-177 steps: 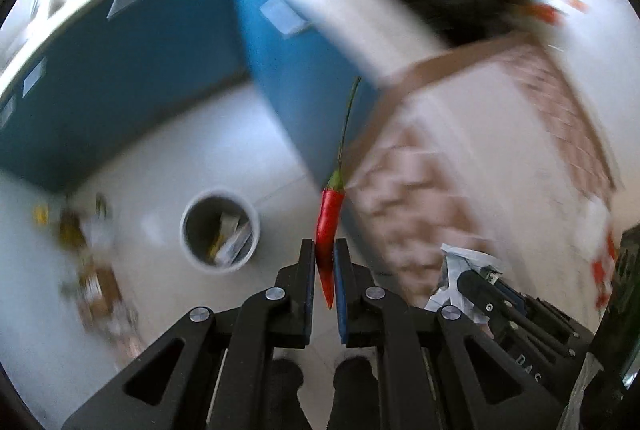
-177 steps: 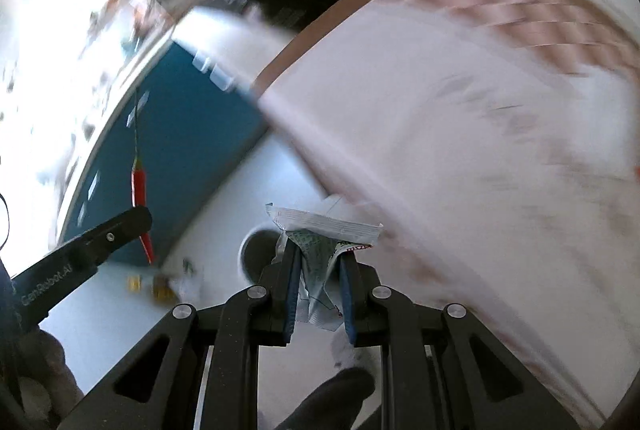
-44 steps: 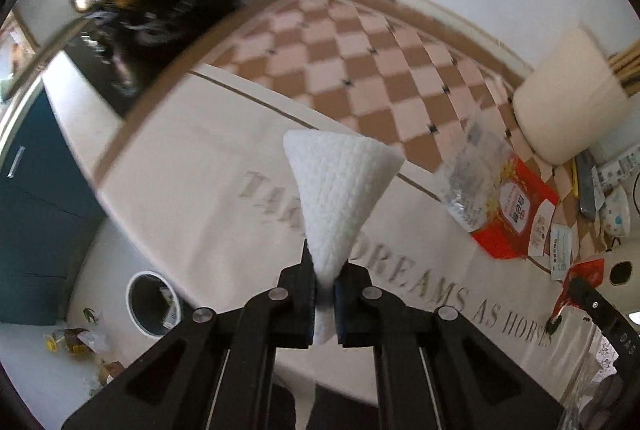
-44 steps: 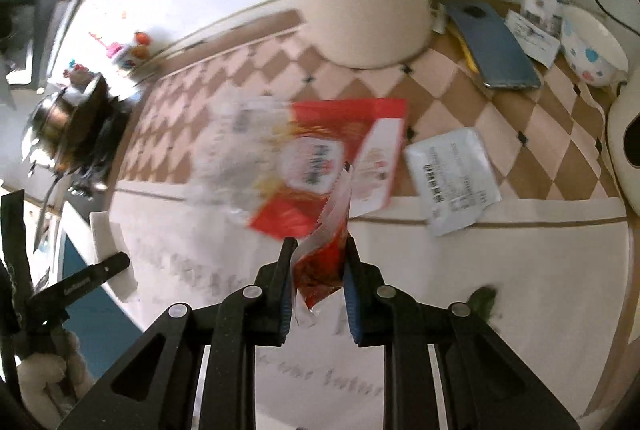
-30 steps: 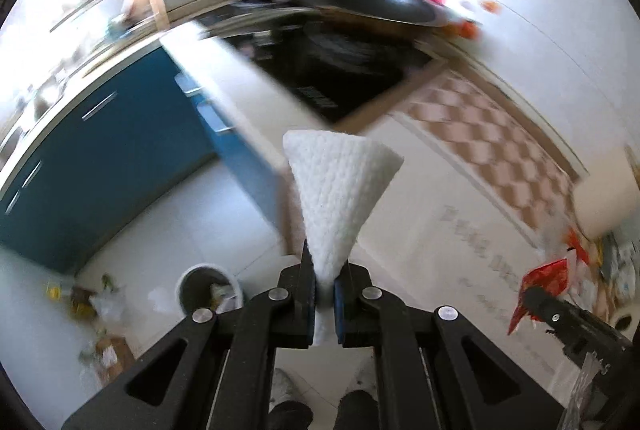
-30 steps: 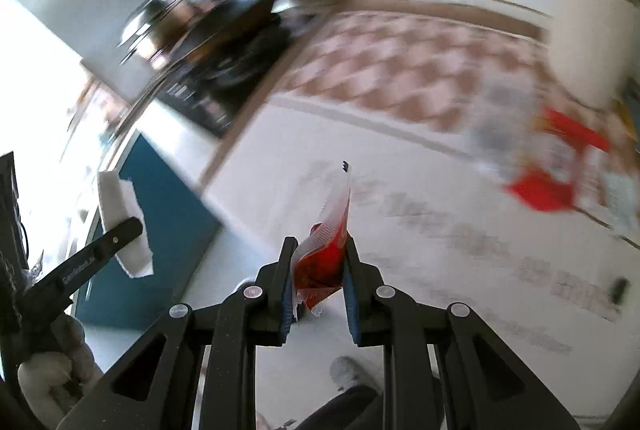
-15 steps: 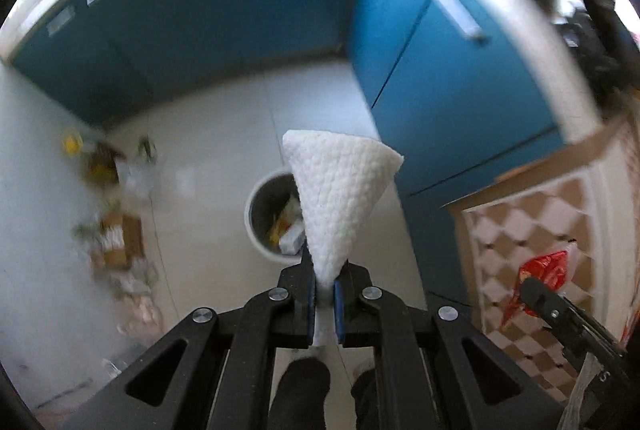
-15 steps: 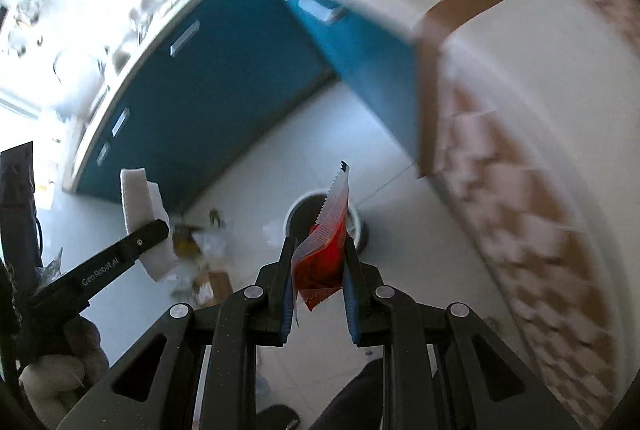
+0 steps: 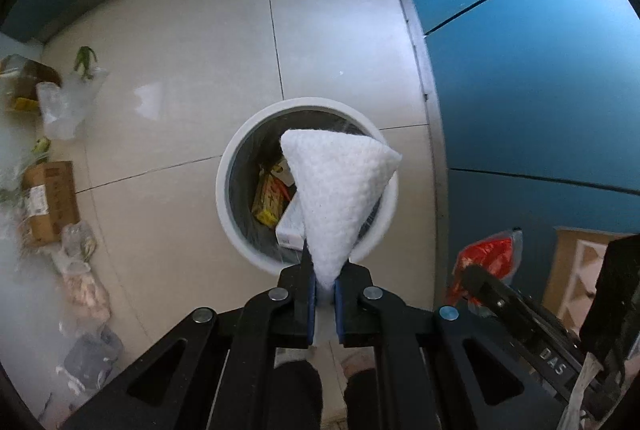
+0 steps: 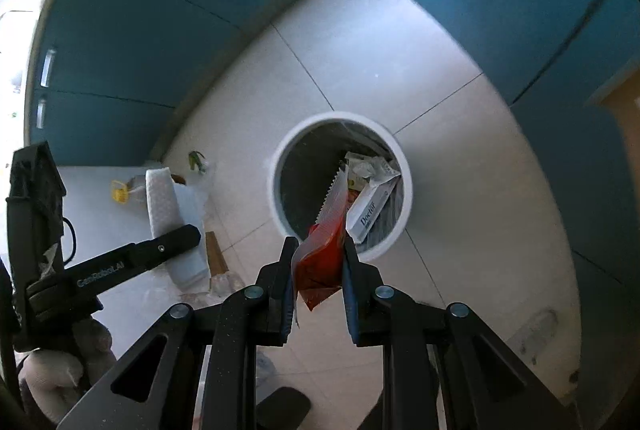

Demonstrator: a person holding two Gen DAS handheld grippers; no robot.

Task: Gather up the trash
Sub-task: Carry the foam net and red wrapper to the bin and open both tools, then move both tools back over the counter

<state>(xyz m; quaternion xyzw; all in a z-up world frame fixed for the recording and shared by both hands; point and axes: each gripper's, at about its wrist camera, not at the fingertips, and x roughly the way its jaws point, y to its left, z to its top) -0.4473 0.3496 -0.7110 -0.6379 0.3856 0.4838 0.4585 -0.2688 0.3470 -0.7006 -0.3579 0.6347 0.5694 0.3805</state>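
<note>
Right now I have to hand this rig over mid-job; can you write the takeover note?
Left gripper: shut on a white napkin, held above the bin.
Right gripper: shut on a red wrapper, also above the bin.
Bin: on the floor by the blue cabinets, already holding a yellow packet and a white box.
Done: both pieces carried to the bin.
Left: release both, then deal with the litter on the floor beside the bin.

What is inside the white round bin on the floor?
The bin holds a white box printed "Doctor", a yellow packet and crumpled paper. The held red wrapper and white tissue cover the rest.
</note>
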